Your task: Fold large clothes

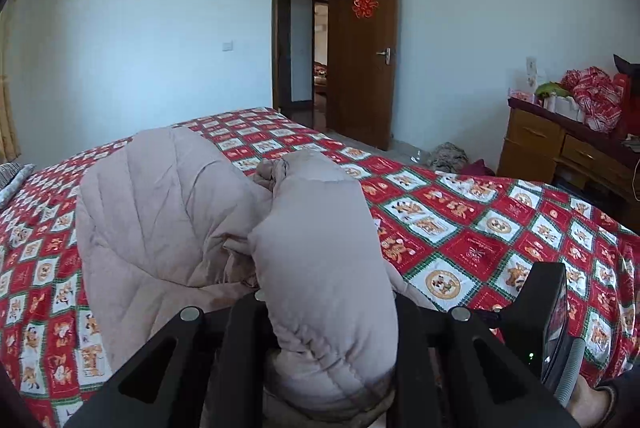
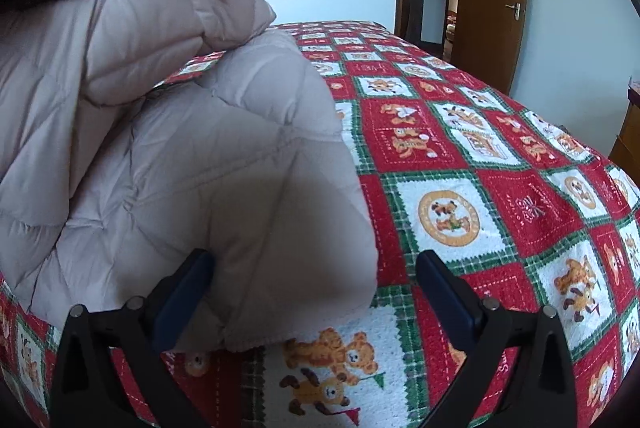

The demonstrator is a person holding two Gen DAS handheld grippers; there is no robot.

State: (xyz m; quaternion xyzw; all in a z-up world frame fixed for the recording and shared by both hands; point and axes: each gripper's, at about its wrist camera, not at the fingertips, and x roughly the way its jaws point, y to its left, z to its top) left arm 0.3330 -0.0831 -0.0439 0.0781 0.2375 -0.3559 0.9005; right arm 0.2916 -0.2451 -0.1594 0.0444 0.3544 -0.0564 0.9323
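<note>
The pale pink quilted puffer coat [image 1: 168, 212] lies bunched on the bed with the red patchwork bear-print cover [image 2: 500, 188], from centre toward nine o'clock. It looks light, soft and slippery, best pinched at hems. The left gripper [image 1: 328, 316], tilted downward, grasps a sleeve; the right gripper [image 2: 316, 292] hangs released, jaws astride the coat's edge.

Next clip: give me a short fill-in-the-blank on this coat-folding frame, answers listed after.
1. The left gripper is shut on a fold of the padded ____.
2. The right gripper has its jaws ____, gripping nothing.
3. The coat lies on a bed cover patterned with cartoon ____.
4. The brown door behind the bed stands ____.

Missing words: coat; open; bears; open
</note>
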